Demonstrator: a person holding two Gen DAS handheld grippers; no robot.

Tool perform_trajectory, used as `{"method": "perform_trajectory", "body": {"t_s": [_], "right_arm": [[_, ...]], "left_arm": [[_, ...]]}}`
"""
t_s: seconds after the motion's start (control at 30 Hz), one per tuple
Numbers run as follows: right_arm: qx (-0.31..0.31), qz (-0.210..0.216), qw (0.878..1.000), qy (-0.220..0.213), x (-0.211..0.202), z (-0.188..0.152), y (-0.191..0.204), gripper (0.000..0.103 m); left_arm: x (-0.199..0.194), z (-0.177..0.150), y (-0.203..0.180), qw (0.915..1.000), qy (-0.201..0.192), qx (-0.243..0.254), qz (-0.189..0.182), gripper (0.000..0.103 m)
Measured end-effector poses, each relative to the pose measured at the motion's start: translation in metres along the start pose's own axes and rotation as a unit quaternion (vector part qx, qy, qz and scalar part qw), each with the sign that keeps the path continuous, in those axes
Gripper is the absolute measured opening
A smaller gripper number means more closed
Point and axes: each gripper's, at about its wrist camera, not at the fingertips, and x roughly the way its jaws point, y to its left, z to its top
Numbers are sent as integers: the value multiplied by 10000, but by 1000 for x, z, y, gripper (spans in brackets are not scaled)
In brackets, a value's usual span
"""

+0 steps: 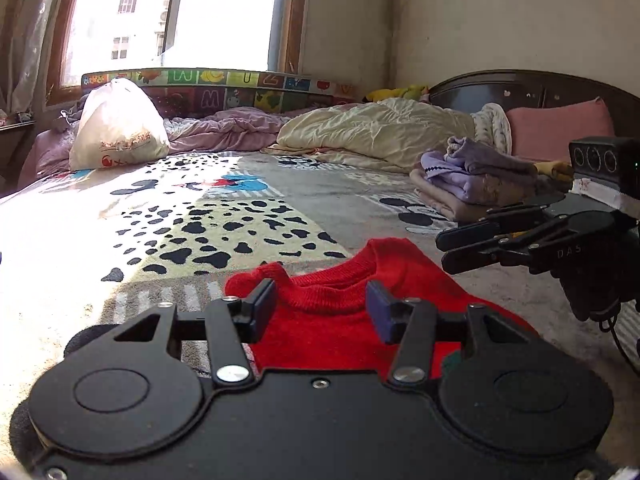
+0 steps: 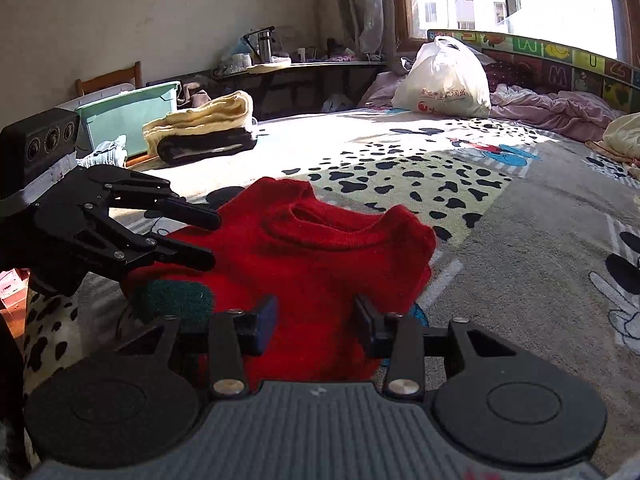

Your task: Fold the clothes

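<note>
A red knit sweater lies folded on the cartoon-print bedspread, neckline facing away from me. A dark green patch shows at its left edge. My left gripper is open just over the sweater's near left part, and red fabric shows between its pads without being pinched. My right gripper is likewise open over the near right part. Each gripper appears in the other's view: the right gripper over the sweater's right shoulder, the left gripper over its left side, both with fingers apart.
A folded purple clothes stack sits at the right by a pink pillow and a cream quilt. A white plastic bag stands near the window. A cream-and-black folded pile and a teal bin are at the left.
</note>
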Motion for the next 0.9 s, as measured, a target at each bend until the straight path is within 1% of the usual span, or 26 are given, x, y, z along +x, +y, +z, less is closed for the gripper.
{"method": "perform_trajectory", "body": {"t_s": [0.07, 0.13, 0.17, 0.23, 0.27, 0.3, 0.33, 0.37, 0.43, 0.5, 0.57, 0.6, 0.63, 0.67, 0.7, 0.77, 0.83, 0.9], "right_arm": [[-86, -59, 9994, -340, -2, 12, -6, 44], [-221, -47, 9985, -496, 11, 22, -10, 45], [-262, -69, 9985, -472, 19, 24, -11, 46], [-209, -59, 9992, -334, 31, 17, -15, 46], [-218, -22, 9996, -165, 39, 10, -16, 46], [-318, -91, 9994, 95, 49, 2, -15, 49], [-372, -164, 9990, 190, 53, -4, -15, 50], [-226, -167, 9995, 147, 53, -7, -19, 51], [100, -143, 9997, 164, 51, -8, -29, 51], [193, -127, 9996, 150, 51, -11, -31, 51], [140, -125, 9998, 74, 48, -10, -28, 52], [100, -126, 9999, 29, 46, -9, -26, 53], [93, -63, 9999, -118, 42, -8, -24, 53], [110, 36, 9996, -263, 38, -7, -23, 52], [99, 93, 9995, -298, 36, -6, -22, 54], [-7, -8, 10000, 48, 46, -9, -21, 57], [120, -13, 9997, 207, 51, -13, -26, 58], [91, -52, 9997, 220, 50, -11, -25, 57]], "left_arm": [[9, 5, 4, 9999, -49, -84, 39, 49], [23, 6, 7, 9999, 101, -99, 20, 49], [31, 6, 9, 9997, 201, -123, 8, 49], [50, 1, 17, 9970, 684, -343, -149, 48], [59, -1, 19, 9951, 889, -380, -201, 48], [66, -3, 20, 9931, 1063, -425, -251, 49], [68, -2, 23, 9921, 1105, -505, -297, 49], [71, -1, 25, 9912, 1144, -578, -338, 49], [73, -1, 27, 9905, 1166, -621, -376, 49], [70, -1, 26, 9916, 1077, -588, -418, 49], [60, 2, 25, 9940, 819, -550, -482, 48], [52, 3, 26, 9946, 645, -559, -588, 48], [48, 5, 26, 9945, 584, -544, -680, 48], [50, 2, 23, 9944, 752, -400, -622, 49], [53, -2, 20, 9938, 920, -257, -563, 49], [57, -7, 14, 9915, 1218, 25, -448, 50], [54, -5, 6, 9923, 1159, 231, -373, 50], [43, -1, 4, 9951, 855, 275, -405, 49]]}}
